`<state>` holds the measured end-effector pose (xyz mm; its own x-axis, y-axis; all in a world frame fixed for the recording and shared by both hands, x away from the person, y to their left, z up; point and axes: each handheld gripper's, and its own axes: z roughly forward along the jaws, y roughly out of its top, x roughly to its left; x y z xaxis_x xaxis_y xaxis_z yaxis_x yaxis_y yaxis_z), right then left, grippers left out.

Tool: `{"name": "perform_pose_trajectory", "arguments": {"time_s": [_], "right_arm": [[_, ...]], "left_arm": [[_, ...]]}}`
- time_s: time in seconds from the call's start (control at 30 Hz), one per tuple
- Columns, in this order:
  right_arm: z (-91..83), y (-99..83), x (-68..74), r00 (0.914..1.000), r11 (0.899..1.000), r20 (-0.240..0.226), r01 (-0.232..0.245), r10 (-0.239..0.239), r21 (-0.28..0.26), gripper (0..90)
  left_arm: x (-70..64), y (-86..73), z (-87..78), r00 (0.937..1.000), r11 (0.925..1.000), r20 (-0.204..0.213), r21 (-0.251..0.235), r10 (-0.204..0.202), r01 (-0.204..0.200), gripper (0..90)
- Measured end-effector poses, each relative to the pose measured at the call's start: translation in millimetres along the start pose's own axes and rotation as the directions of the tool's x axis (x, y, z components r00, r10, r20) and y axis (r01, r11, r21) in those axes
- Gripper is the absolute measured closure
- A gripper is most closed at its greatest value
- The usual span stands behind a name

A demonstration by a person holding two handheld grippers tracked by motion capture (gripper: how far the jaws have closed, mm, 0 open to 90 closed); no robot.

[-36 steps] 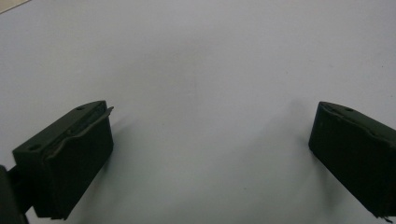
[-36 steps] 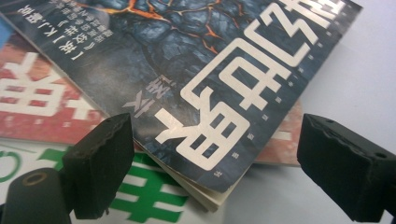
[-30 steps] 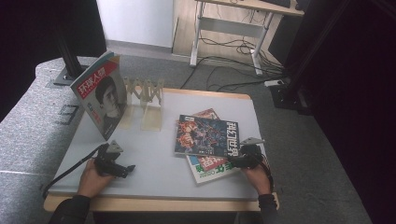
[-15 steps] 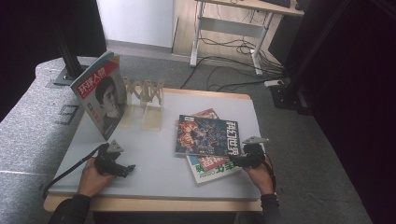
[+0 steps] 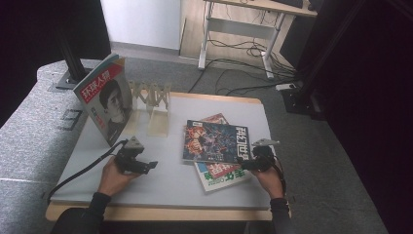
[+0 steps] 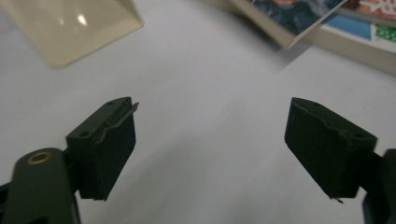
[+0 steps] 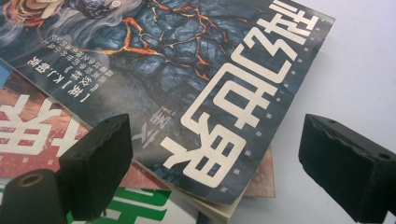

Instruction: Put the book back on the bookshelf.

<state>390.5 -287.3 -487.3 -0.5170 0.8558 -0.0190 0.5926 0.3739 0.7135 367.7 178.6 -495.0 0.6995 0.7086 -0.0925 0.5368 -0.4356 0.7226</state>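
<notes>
Right now the dark magazine (image 5: 216,142) is lying flat at table centre-right, on top of a stack: the red magazine (image 5: 214,118) is poking out behind it, the green-white magazine (image 5: 220,174) is sticking out toward the person. In the right gripper view its near corner (image 7: 219,140) is sitting between the jaws, overlapping the others.

Right gripper (image 5: 242,165) is sitting at the stack's near right corner, jaws spread wide, gripping nothing; whether a jaw is touching the cover, can't tell.

Left gripper (image 5: 152,165) is resting low over bare table (image 5: 160,190), well left of the stack, jaws wide apart and empty, pointing toward the stack's edge (image 6: 303,28).

Beyond it a beige stand (image 5: 159,120) is sitting near the table's far left. A portrait magazine (image 5: 104,105) is standing upright at the left edge, next to the wooden rack (image 5: 151,93).
</notes>
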Motion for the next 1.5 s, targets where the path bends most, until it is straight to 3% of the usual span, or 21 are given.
{"name": "perform_pose_trajectory", "arguments": {"time_s": [0.03,0.13,0.33,0.67,1.07,1.23,1.5], "right_arm": [[0.9,0.6,-0.2,1.0,1.0,0.001,-0.001,0.001,0.001,10.3],[2.7,1.6,-0.8,1.0,1.0,0.004,-0.003,0.003,0.0,11.4],[9.6,3.2,-1.7,1.0,1.0,-0.001,-0.001,0.001,-0.001,12.6],[16.3,0.8,-4.6,0.9998,1.0,-0.017,-0.004,0.004,0.01,13.2],[20.0,-1.3,-11.7,0.9957,0.998,-0.064,-0.067,0.068,0.006,16.3],[20.0,-1.1,-12.5,0.9949,0.998,-0.074,-0.068,0.069,0.011,16.7],[21.1,0.8,-13.6,0.995,0.999,-0.085,-0.051,0.052,0.019,16.6]], "left_arm": [[-5.5,10.9,6.9,0.9996,0.9995,0.0,0.005,0.03,-0.03,17.9],[-10.8,22.5,15.5,0.9979,0.9978,-0.002,0.015,0.065,-0.065,19.4],[-17.8,48.9,38.5,0.996,0.9968,0.039,0.002,0.08,-0.08,24.6],[-25.1,69.4,66.6,0.9922,0.994,0.067,0.021,0.105,-0.107,27.8],[-32.2,69.2,93.9,0.9873,0.9957,0.137,0.036,0.08,-0.086,28.6],[-35.7,65.8,98.9,0.982,0.9972,0.179,0.032,0.06,-0.067,35.1],[-42.3,62.8,98.6,0.9858,0.9987,0.164,0.026,0.038,-0.043,38.6]]}}
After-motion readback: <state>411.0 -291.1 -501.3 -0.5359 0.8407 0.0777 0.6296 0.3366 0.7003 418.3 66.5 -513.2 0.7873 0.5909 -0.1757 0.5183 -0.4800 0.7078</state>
